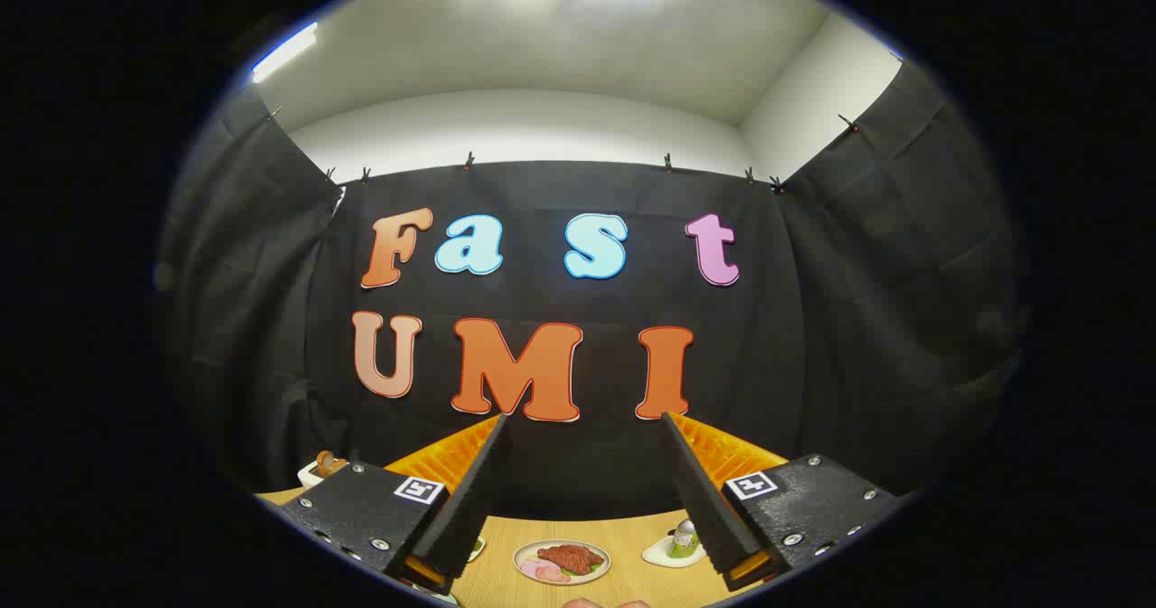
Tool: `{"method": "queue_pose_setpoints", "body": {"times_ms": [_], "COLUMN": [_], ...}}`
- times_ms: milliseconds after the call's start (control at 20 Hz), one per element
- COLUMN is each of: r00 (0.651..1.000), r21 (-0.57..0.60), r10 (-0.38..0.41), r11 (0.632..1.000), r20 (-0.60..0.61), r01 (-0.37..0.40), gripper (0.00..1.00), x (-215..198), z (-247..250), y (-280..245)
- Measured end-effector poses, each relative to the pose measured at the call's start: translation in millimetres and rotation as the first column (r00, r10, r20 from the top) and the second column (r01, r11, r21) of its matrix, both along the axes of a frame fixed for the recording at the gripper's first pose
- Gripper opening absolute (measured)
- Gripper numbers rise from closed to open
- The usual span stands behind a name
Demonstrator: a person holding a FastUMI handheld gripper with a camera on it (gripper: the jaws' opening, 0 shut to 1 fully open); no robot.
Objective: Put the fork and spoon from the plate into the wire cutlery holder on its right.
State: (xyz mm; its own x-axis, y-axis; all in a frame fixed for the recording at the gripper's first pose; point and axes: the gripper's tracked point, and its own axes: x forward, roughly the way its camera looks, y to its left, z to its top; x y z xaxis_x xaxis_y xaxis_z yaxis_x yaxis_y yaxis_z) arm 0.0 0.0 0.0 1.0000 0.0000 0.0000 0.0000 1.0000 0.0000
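My gripper is open, with a wide gap and nothing between its fingers. It is held well above a wooden table and points at the booth's black back wall. On the table, below and between the fingers, lies a round plate with brown and pink pieces of food on it. To the plate's right sits a small white dish with a green and grey object on it, partly hidden behind my right finger.
A white holder with a brown object stands at the table's far left, beside the left finger's mount. A small pale thing peeks in at the table's near edge; I cannot tell what it is. Black cloth walls close in the table on three sides.
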Motion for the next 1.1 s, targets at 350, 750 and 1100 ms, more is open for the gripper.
{"method": "queue_pose_setpoints", "body": {"times_ms": [350, 750, 1100], "r00": [0.999, 0.996, 0.975], "r21": [0.015, 0.031, 0.04], "r10": [0.042, 0.084, 0.177], "r11": [0.999, 0.996, 0.984], "r20": [0.006, -0.007, -0.133], "r01": [-0.042, -0.084, -0.173], "gripper": [0.97, 0.97, 0.97], "x": [3, 12, 7], "z": [1, -3, -42], "y": [21, 57, 107]}}
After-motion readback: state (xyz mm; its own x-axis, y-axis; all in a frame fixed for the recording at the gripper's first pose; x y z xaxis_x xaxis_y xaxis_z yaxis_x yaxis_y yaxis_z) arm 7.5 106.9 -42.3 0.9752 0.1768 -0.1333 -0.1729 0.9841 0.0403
